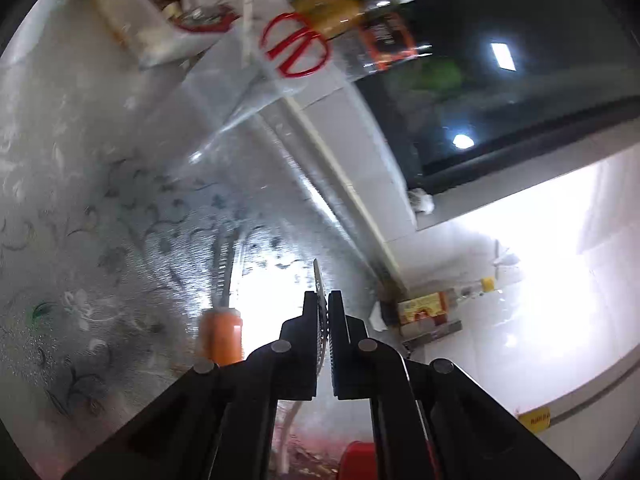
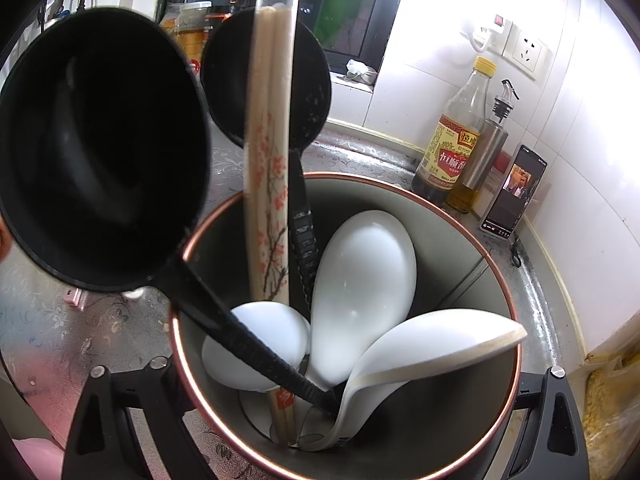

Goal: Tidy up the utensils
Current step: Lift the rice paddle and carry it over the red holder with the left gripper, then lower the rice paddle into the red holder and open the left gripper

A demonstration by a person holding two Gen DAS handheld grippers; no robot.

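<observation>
The counter (image 1: 100, 168) fills the left wrist view, grey with a flower pattern, running up to a white tiled wall (image 1: 360, 152) and a dark window (image 1: 520, 60); most of its near surface is bare. In the right wrist view the round holder (image 2: 472, 240), copper-rimmed, sits between the right gripper's (image 2: 320, 384) 2 fingers, one on each side of its wall; whether they press it I cannot tell. Its right half has free room.

Inside, 2 black ladles (image 2: 100, 140) stand bowl-up, the big one leaning left over the rim. A sleeved pair of chopsticks (image 2: 268, 200) stands almost straight up, tips at the bottom. 3 white spoons (image 2: 364, 292) rest bowl-up, handles down toward the holder's base.

The left gripper (image 1: 324, 308) is clamped shut on a thin, flat metal utensil (image 1: 318, 276), edge-on, its long axis running straight ahead along the fingers, tip pointing away toward the wall. Just left of it lies an orange-handled tool (image 1: 222, 336), blurred. Red scissors (image 1: 294, 46) sit far back among jars.
</observation>
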